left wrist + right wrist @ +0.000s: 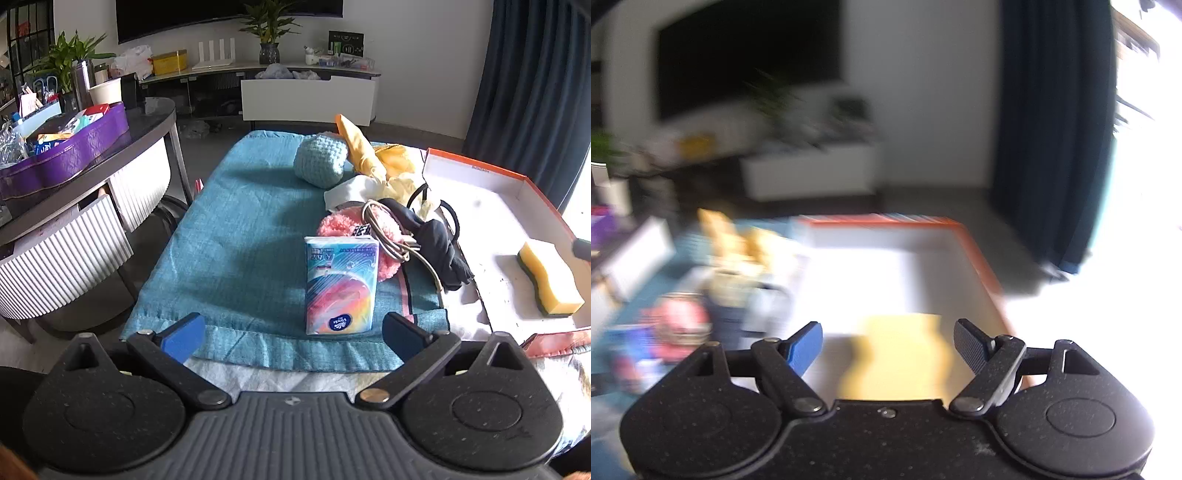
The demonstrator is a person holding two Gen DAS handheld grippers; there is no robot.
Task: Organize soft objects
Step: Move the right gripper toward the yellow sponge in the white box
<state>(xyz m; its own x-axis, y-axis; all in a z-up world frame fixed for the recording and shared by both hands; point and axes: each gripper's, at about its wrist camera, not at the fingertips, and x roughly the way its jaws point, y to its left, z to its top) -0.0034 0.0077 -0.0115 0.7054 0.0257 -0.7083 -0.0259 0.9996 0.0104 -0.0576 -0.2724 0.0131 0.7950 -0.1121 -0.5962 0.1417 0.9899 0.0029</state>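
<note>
- Left gripper (pixel 293 338): jaws spread wide, empty, poised just short of tissue pack (pixel 340 286) on blue cloth (pixel 236 236).
- Right gripper (pixel 888 349): jaws spread, empty, above sponge (pixel 897 354); view blurred.
- Sponge lying inside orange-rimmed box (pixel 480 173).
- Soft pile (pixel 373 206) behind pack.

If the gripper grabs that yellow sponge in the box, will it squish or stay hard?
The sponge will probably squish: it looks like soft yellow foam with a thin dark scrubbing layer underneath. It should be light for its size. Lying flat in the box, with a wavy outline, it seems unlikely to roll or tip.
</note>
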